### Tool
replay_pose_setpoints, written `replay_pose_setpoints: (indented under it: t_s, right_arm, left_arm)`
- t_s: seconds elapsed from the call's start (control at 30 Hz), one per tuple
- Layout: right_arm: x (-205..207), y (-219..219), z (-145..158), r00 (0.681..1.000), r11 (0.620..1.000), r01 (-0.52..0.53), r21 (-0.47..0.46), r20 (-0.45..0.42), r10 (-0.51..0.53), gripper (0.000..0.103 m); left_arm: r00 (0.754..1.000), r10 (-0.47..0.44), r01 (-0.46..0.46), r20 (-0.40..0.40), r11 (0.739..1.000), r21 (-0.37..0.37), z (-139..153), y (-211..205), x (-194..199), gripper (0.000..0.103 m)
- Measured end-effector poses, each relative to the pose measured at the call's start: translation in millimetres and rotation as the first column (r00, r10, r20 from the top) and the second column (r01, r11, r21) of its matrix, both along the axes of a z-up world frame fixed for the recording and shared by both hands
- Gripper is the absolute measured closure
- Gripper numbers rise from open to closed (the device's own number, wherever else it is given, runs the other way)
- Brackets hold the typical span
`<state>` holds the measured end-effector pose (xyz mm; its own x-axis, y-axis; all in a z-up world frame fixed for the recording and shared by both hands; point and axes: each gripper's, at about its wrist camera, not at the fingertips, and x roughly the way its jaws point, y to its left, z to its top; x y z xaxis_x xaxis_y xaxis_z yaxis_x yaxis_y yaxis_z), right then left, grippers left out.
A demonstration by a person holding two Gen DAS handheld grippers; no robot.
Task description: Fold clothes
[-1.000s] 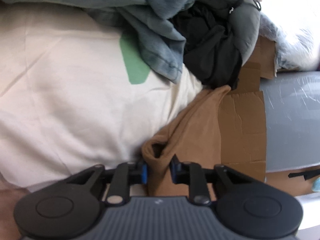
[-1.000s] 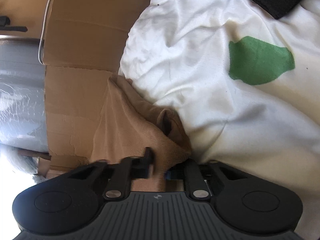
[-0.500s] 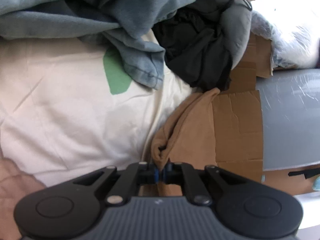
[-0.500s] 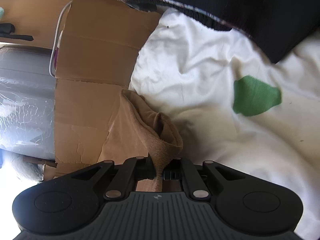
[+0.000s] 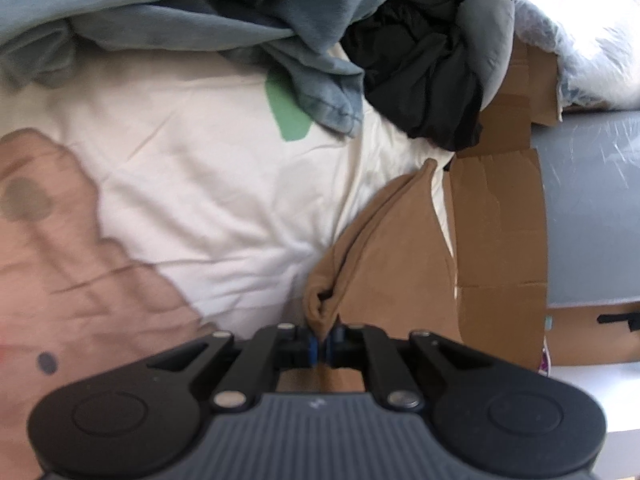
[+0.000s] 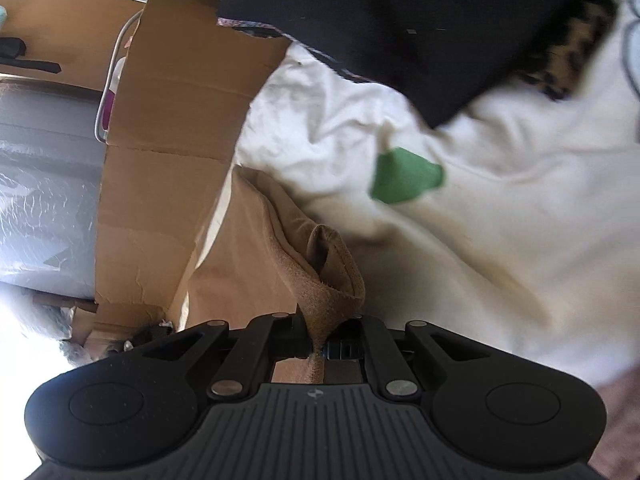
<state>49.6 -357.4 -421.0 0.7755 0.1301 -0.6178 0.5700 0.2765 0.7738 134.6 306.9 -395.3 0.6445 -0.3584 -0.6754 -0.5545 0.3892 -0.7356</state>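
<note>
Since a second ago I've closed both grippers and lifted. My left gripper (image 5: pixel 320 350) now pinches the tan garment (image 5: pixel 384 264); my right gripper (image 6: pixel 318 350) pinches its other end, raised at the white sheet's (image 5: pixel 192 184) edge beside the cardboard (image 5: pixel 500 220).

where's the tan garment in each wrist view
Left wrist: the tan garment sits at lower centre, right of the white sheet, its bunched edge pinched by the left gripper.
Right wrist: the tan garment is at lower centre-left, its edge pinched by the right gripper.
Shared landmark: the green patch on the sheet.
</note>
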Motion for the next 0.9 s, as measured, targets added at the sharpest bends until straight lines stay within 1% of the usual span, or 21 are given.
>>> replay_pose_setpoints:
  t_s: [0.17,0.3,0.4,0.63,0.73,0.9]
  right_arm:
    - [-27,5,3,1.000,1.000,-0.003,0.013,-0.028,0.003,0.100]
    - [-45,11,11,0.999,1.000,-0.017,0.002,-0.045,0.017,0.100]
    - [-57,13,16,0.998,1.000,-0.020,0.000,-0.060,0.020,0.100]
    - [-80,16,19,0.994,1.000,-0.030,-0.006,-0.104,0.030,0.100]
    - [-89,17,13,0.991,1.000,-0.031,-0.002,-0.128,0.031,0.100]
    - [-97,17,-6,0.985,1.000,-0.027,-0.003,-0.169,0.026,0.100]
  left_arm:
    - [1.000,-0.011,0.011,-0.028,1.000,0.007,2,4,-15,0.099]
    - [0.999,-0.012,0.013,-0.046,1.000,0.018,6,6,-26,0.099]
    - [0.998,-0.011,0.012,-0.054,1.000,0.013,10,6,-34,0.099]
    - [0.995,-0.049,0.050,-0.085,0.999,0.019,12,10,-49,0.099]
    - [0.993,-0.060,0.063,-0.100,0.998,0.022,10,12,-55,0.099]
    - [0.989,-0.059,0.064,-0.133,0.997,0.032,-7,11,-59,0.099]
